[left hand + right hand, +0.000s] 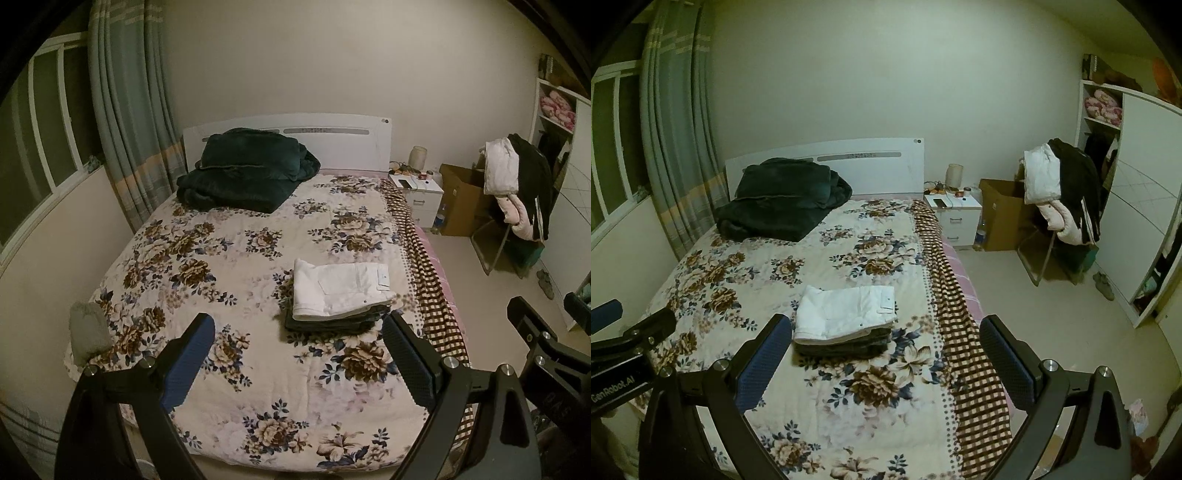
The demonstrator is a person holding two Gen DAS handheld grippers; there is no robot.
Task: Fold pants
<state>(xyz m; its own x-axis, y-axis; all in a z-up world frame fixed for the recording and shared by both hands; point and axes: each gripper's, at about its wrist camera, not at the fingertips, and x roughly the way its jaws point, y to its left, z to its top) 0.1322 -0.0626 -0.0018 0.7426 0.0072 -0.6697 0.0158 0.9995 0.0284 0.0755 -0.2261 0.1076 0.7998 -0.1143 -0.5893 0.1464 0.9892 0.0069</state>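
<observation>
Folded white pants (340,290) lie on top of a stack of darker folded pants (328,320) on the right side of the floral bedspread (207,254). The same white pants (846,310) and dark stack (842,345) show in the right wrist view. My left gripper (299,356) is open and empty, held above the foot of the bed, short of the stack. My right gripper (886,356) is open and empty, also back from the stack. Each gripper shows at the edge of the other's view.
A dark green blanket (243,170) lies by the headboard. A grey folded item (86,330) sits at the bed's left edge. A checked cover (960,332) hangs over the right side. A nightstand (956,218), cardboard box (1001,218), clothes-laden chair (1060,199) and wardrobe (1145,203) stand right.
</observation>
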